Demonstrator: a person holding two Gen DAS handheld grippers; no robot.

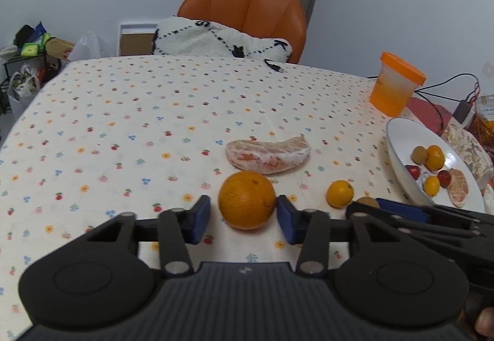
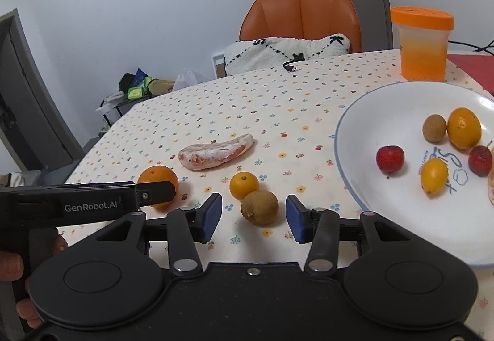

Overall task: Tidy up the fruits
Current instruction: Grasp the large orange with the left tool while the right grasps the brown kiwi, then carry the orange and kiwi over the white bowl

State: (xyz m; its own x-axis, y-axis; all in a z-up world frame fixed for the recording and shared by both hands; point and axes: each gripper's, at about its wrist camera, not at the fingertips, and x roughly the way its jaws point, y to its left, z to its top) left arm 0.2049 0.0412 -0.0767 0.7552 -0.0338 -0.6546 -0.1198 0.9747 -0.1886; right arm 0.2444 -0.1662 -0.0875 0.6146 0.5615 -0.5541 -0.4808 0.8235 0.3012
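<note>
A large orange [image 1: 247,200] sits on the tablecloth between the pads of my open left gripper [image 1: 244,219]; the right pad is close to it. In the right wrist view it [image 2: 156,178] is partly hidden by the left gripper. A brown kiwi [image 2: 260,207] lies between the pads of my open right gripper [image 2: 253,217], not touched. A small orange [image 2: 244,185] sits just behind it, also in the left wrist view [image 1: 339,193]. A peeled pomelo segment [image 1: 268,154] lies farther back. A white plate [image 2: 355,137] at right holds several small fruits.
An orange-lidded plastic jar [image 2: 422,44] stands behind the plate. An orange chair [image 1: 247,12] with a white cushion [image 1: 216,39] stands at the table's far edge. A black cable end [image 1: 273,65] lies near that edge. Wires and a red mat [image 1: 432,112] lie at far right.
</note>
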